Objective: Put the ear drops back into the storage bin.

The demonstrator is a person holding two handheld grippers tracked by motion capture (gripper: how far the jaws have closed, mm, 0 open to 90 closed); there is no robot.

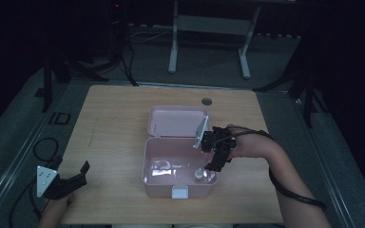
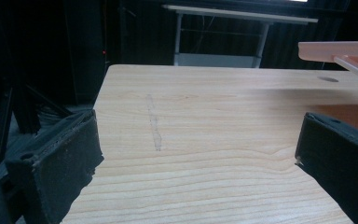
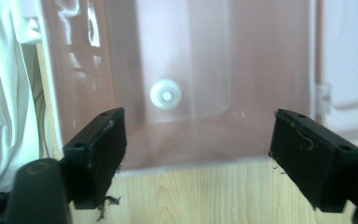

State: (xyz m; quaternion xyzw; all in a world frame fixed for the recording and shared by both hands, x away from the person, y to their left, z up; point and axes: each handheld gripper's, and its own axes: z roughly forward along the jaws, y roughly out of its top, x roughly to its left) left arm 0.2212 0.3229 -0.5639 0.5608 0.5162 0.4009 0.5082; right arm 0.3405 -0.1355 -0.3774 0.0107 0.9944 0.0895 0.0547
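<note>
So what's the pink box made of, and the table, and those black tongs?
The pink box looks like glossy moulded plastic: light glints off its smooth inner walls. The table looks like pale wood or a wood-look laminate, with matt grain lines running along it. The right tongs have black pads that seem like foam or rubber, dull with frayed edges.
</note>
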